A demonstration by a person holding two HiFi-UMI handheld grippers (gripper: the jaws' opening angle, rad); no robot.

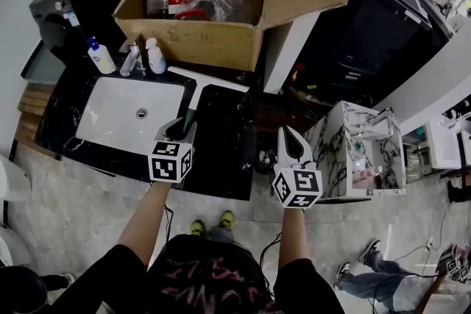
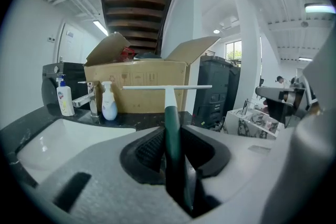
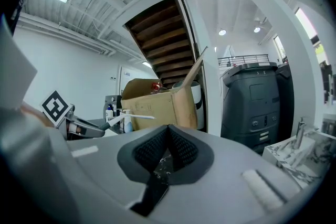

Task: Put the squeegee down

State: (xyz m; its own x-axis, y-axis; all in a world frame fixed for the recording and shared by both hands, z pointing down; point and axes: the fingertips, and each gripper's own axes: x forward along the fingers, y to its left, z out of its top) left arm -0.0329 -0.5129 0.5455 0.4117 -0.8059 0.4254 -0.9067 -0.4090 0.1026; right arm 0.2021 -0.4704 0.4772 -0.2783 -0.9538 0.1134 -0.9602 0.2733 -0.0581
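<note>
Nothing legible anywhere: only small printed symbols on the front of the cardboard box (image 2: 135, 94) at centre of the left gripper view, blurred label print on the pump bottle (image 2: 65, 100) at its left, and pink lettering on the shirt (image 1: 210, 276) at bottom of the head view, unreadable.

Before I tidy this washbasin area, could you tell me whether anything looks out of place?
Yes: a large brown cardboard box, flaps open, sits at the back of the black marble counter, right behind the white sink, crowding the chrome tap. Nothing looks spilled or broken.
</note>
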